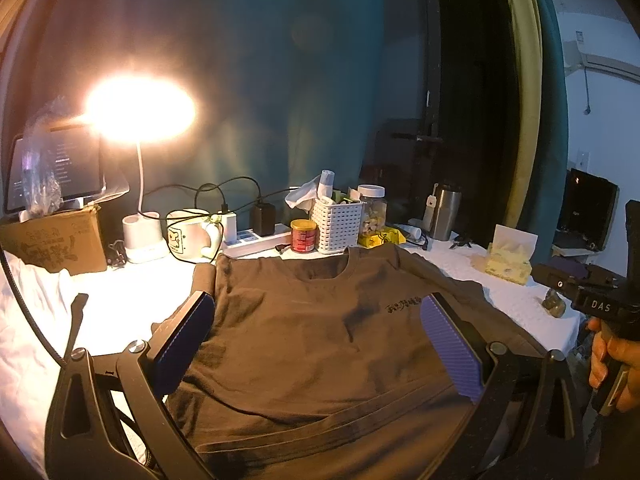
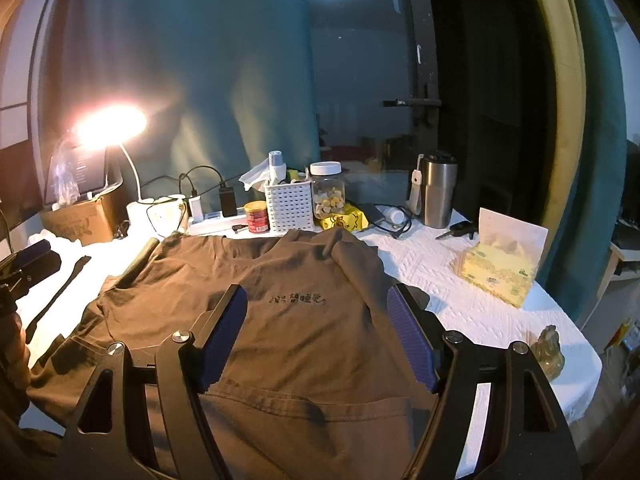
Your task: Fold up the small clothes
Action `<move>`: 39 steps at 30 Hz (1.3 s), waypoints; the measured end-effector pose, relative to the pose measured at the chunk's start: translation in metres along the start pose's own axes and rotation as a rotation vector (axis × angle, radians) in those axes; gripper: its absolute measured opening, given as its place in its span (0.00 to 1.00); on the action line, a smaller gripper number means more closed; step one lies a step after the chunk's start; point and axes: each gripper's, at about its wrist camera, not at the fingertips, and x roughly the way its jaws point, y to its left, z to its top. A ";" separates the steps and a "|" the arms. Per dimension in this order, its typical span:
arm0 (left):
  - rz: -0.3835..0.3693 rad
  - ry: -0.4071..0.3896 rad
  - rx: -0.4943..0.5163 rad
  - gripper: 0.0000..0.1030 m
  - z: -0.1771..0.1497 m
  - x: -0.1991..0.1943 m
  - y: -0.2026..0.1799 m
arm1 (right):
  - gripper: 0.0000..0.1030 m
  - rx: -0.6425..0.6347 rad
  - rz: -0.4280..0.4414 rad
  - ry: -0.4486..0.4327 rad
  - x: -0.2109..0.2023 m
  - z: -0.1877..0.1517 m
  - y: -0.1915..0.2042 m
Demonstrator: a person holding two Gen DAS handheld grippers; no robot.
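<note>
A brown T-shirt [image 1: 304,344] with black lettering on the chest lies flat, front up, on the white-covered table, collar toward the far clutter. In the right wrist view the same T-shirt [image 2: 280,320] has its right sleeve folded in over the shoulder. My left gripper [image 1: 316,340] hovers above the shirt's chest, open, blue pads wide apart with nothing between them. My right gripper [image 2: 316,332] is likewise open over the lower chest. The right gripper's body, held in a hand [image 1: 612,360], shows at the left view's right edge; the left gripper sits at the right view's left edge.
Behind the collar stand a lit desk lamp [image 1: 140,112], white mug [image 1: 192,236], power strip [image 1: 256,240], red tin [image 1: 303,235], white basket [image 1: 340,224], jar [image 2: 327,190] and steel tumbler [image 2: 438,192]. A tissue box [image 2: 496,272] and small figurine [image 2: 550,350] sit right; a cardboard box [image 1: 52,240] left.
</note>
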 end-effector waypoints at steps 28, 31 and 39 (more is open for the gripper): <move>0.048 0.137 0.024 0.99 0.036 0.087 -0.034 | 0.74 0.095 0.019 0.157 0.092 0.019 -0.100; 0.084 0.147 0.019 0.99 0.036 0.097 -0.033 | 0.74 0.100 0.040 0.180 0.111 0.017 -0.111; 0.151 0.184 -0.028 0.99 0.039 0.125 -0.026 | 0.74 0.153 0.078 0.290 0.166 0.008 -0.139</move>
